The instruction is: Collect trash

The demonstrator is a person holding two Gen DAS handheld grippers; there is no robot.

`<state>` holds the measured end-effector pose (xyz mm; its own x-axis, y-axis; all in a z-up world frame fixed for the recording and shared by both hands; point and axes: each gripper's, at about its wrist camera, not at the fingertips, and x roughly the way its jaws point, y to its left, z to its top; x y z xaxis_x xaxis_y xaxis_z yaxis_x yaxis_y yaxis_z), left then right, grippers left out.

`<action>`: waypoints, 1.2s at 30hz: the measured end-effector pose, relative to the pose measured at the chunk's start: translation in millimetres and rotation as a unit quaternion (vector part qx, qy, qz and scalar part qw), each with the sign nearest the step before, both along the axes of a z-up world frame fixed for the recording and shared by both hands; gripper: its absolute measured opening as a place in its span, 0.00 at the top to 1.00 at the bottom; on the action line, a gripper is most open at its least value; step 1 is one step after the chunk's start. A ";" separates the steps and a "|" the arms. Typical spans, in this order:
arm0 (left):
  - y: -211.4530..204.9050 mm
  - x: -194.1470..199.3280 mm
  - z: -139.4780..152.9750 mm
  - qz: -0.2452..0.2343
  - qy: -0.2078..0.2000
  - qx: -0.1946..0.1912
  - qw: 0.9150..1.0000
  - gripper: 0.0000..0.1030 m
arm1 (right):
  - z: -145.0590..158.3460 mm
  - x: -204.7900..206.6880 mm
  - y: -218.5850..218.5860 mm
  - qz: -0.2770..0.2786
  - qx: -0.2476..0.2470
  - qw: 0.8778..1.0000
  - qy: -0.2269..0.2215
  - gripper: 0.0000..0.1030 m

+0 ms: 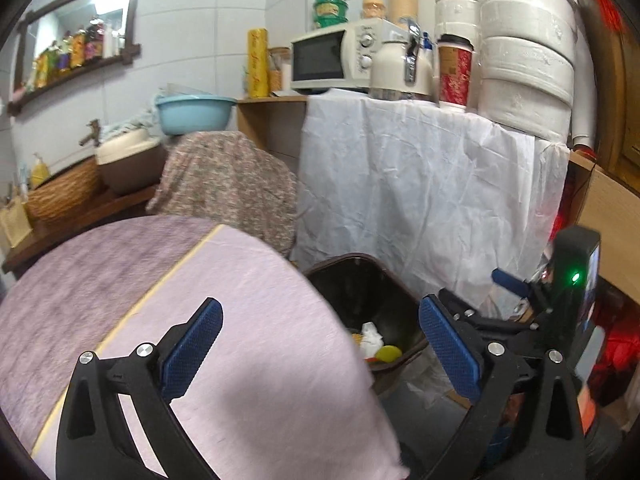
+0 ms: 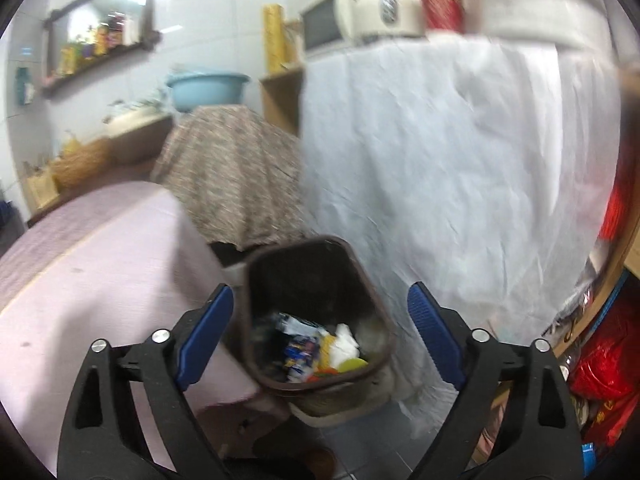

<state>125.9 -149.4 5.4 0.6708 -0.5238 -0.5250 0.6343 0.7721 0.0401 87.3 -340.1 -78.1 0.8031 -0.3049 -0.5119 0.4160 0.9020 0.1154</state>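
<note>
A cluttered tiled kitchen corner, seen from two wrist cameras. Far to the left of both tongs, a wall shelf [image 1: 76,60] carries coloured bottles, and below it a woven basket [image 1: 64,192] and a blue basin [image 1: 195,114] sit on a dark counter. Directly beneath and ahead of the left gripper [image 1: 320,354] spreads a table under a pale pink cloth [image 1: 248,344]; no litter shows on the part in view. That gripper's jaws stand wide apart with nothing between the pads.

Just ahead of its right-hand finger, below the table edge, is the dark trash bin [image 1: 360,276], standing on the floor against a white drape [image 1: 432,192] that hangs from a shelf bearing a microwave [image 1: 332,60], a cream kettle [image 1: 400,68] and a red paper cup [image 1: 454,72].

The right gripper [image 2: 320,338] hangs above the bin, which in its view lies between the two open fingers, well below them. Its jaws are also spread and empty. Inside the bin lies the trash [image 2: 320,350]: crumpled white paper, a blue-printed wrapper, yellow and orange bits. To the right of that gripper are red bags [image 2: 600,372].

With both tongs empty over a filled bin, the drop looks done. The next move, if any litter remains, calls for swinging back over the table, searching its cloth, and closing on a piece.
</note>
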 end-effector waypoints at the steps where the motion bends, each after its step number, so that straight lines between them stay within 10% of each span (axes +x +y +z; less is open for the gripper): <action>1: 11.9 -4.3 1.3 0.013 -0.008 -0.002 1.000 0.05 | 5.9 -1.3 9.4 0.009 -0.003 1.000 -0.002 0.12; 24: 171.3 -103.9 14.8 0.233 -0.124 -0.075 0.962 0.05 | 57.3 -72.2 185.1 0.147 -0.070 0.983 -0.082 0.06; 36: 203.9 -117.2 13.2 0.287 -0.121 -0.084 0.947 0.05 | 66.3 -94.2 195.5 0.151 -0.076 0.980 -0.105 0.06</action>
